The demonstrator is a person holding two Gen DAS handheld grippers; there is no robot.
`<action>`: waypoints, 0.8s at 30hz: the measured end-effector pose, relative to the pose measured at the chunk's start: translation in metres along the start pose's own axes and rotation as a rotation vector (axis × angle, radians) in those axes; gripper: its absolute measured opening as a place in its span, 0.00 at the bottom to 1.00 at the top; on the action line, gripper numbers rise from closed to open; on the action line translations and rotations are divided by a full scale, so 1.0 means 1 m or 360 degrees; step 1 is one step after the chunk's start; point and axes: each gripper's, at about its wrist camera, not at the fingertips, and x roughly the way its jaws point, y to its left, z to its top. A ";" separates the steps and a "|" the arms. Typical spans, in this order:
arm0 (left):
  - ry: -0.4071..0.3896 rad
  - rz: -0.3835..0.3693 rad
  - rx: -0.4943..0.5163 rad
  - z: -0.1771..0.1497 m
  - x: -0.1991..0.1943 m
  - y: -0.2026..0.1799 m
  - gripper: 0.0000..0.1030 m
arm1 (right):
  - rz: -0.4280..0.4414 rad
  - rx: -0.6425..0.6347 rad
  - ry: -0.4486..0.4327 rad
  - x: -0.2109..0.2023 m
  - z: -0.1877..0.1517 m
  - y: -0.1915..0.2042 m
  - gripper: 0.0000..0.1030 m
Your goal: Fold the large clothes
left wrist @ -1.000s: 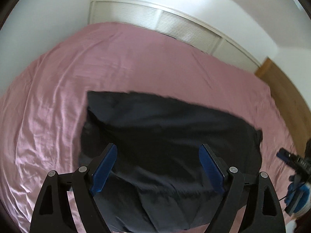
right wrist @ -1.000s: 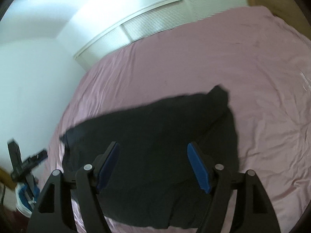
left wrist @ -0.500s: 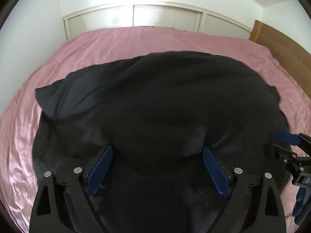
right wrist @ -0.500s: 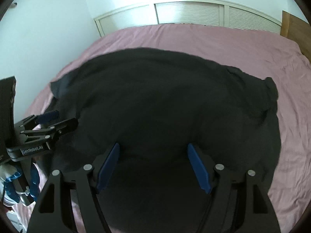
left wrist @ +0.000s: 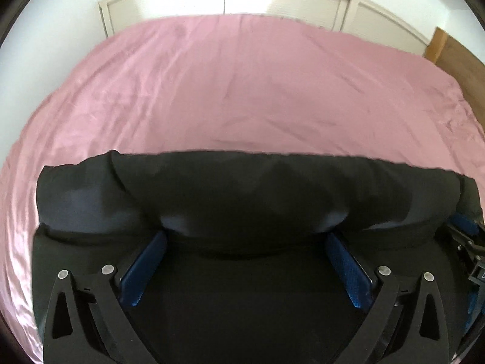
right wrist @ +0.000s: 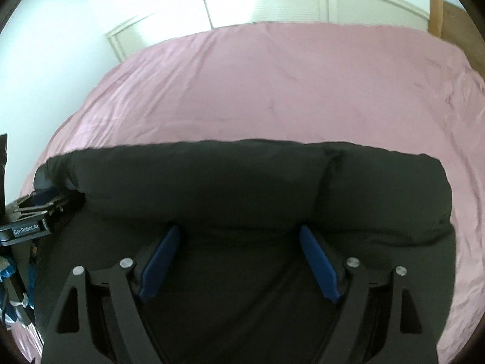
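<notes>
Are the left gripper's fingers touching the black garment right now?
Cannot tell. In the left wrist view the blue fingers stand wide over the black garment, their tips against a puffed fold, but no contact or gap shows plainly.

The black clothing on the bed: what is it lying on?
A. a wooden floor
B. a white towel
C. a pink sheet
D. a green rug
C: the black clothing lies on the pink sheet that covers the bed, and pink shows around it on its far side and both ends.
</notes>
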 end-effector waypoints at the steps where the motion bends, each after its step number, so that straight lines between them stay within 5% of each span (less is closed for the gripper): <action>1: 0.0030 -0.0004 -0.0012 0.005 0.008 0.001 0.99 | 0.0007 0.0025 0.0021 0.005 0.004 -0.004 0.80; 10: 0.0186 -0.0044 -0.0139 0.021 0.068 0.011 0.99 | 0.0009 0.0206 0.0108 0.061 0.022 -0.040 0.80; 17: 0.0252 -0.0092 -0.0143 0.036 0.055 0.041 0.99 | -0.0143 0.0132 0.0201 0.060 0.042 -0.046 0.80; 24: 0.0177 0.0168 -0.0271 0.043 0.001 0.116 0.99 | -0.0388 0.0062 0.0212 0.019 0.050 -0.068 0.80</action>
